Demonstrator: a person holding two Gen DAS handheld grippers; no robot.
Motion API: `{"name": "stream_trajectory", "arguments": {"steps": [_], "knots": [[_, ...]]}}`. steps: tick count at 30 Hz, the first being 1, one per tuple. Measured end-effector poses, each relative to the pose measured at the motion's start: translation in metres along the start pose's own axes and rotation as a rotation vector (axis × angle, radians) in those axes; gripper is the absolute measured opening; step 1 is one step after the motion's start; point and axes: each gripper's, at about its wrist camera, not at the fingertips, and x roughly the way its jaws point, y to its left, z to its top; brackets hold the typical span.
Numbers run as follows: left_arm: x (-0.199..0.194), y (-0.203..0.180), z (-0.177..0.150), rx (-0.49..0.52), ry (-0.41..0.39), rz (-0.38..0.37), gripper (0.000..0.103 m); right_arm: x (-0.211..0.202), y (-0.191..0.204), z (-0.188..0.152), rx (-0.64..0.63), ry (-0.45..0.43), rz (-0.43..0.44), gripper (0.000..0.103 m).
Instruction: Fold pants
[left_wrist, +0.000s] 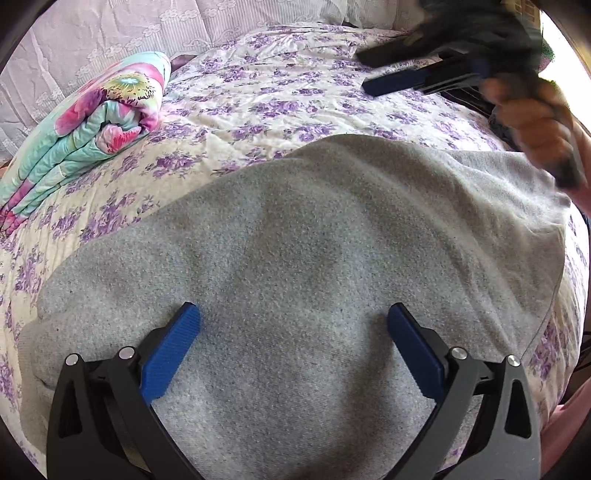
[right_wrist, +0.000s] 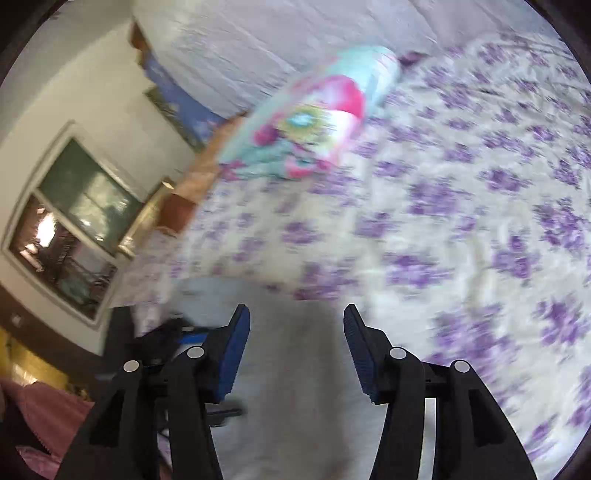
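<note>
Currently left gripper (left_wrist: 293, 317) fingers apart over grey pants (left_wrist: 295, 240), frame centre; right gripper (right_wrist: 296, 321) fingers apart, blurred.

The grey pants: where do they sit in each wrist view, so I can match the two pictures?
Left wrist: the grey pants fill the lower centre, spread flat under the open left claw.
Right wrist: blurred, bottom centre beneath the open right claw.
Shared landmark: the folded floral quilt, upper left in the left view, upper centre in the right.
</note>
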Motion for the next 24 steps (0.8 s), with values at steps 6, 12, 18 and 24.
{"name": "stream_trajectory", "arguments": {"steps": [6,12,18,24], "knots": [[-0.001,0.001,-0.002,0.0,-0.007,-0.001,0.099,0.046,0.021,-0.061,0.038,-0.026,-0.078,0.052],[-0.001,0.0,-0.003,-0.001,-0.01,-0.005,0.099,-0.031,-0.037,-0.104,0.21,-0.126,-0.388,0.027],[-0.001,-0.001,-0.003,0.011,-0.009,0.01,0.099,-0.116,-0.059,-0.154,0.38,-0.22,-0.704,0.023],[-0.03,-0.012,0.016,-0.053,-0.072,-0.049,0.099,-0.083,0.028,-0.158,0.191,-0.28,-0.65,0.049]]}}
